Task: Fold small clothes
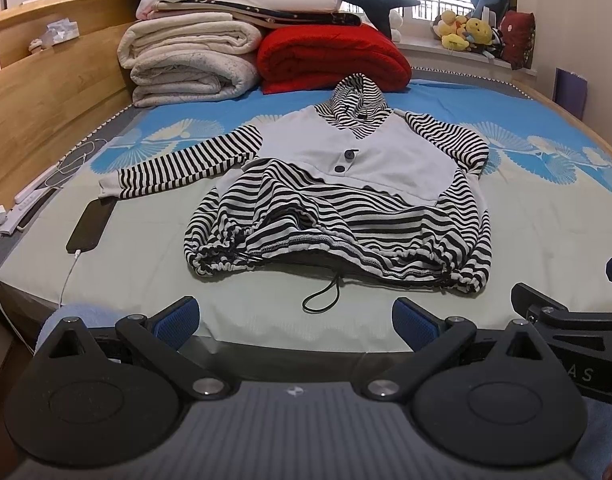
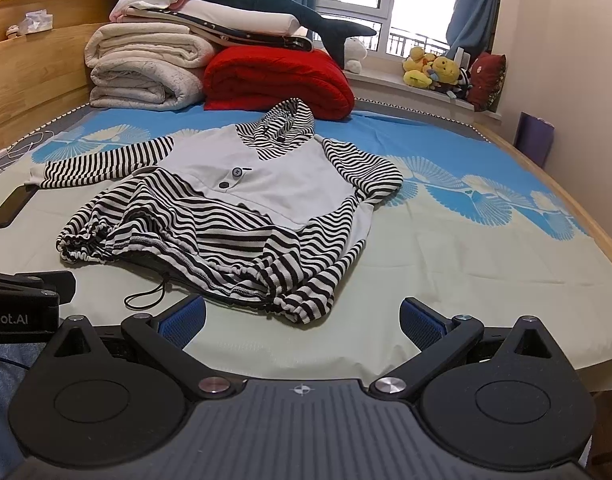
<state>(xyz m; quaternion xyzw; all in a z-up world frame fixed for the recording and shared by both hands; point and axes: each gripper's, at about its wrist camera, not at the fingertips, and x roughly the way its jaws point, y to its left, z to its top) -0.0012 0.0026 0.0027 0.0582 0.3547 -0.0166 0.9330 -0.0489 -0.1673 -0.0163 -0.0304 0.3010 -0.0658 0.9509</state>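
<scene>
A striped, grey-fronted hooded top lies spread face-up, one sleeve outstretched, hem rumpled.

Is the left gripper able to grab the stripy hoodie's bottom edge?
Probably yes. The left gripper is open, and only bare sheet and a loose drawstring loop lie between it and the hoodie hem.

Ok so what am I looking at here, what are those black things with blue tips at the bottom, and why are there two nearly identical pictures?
Those are two hand-held grippers, each carried by a person, not a robot arm. Each has a camera looking forward between its two fingers. One picture comes from the left hand-held gripper, the other from the right hand-held gripper. Both are open and hold nothing. On the bed lies a striped hoodie, spread out, not yet folded. A phone lies to its left, and folded blankets are stacked behind it.
</scene>
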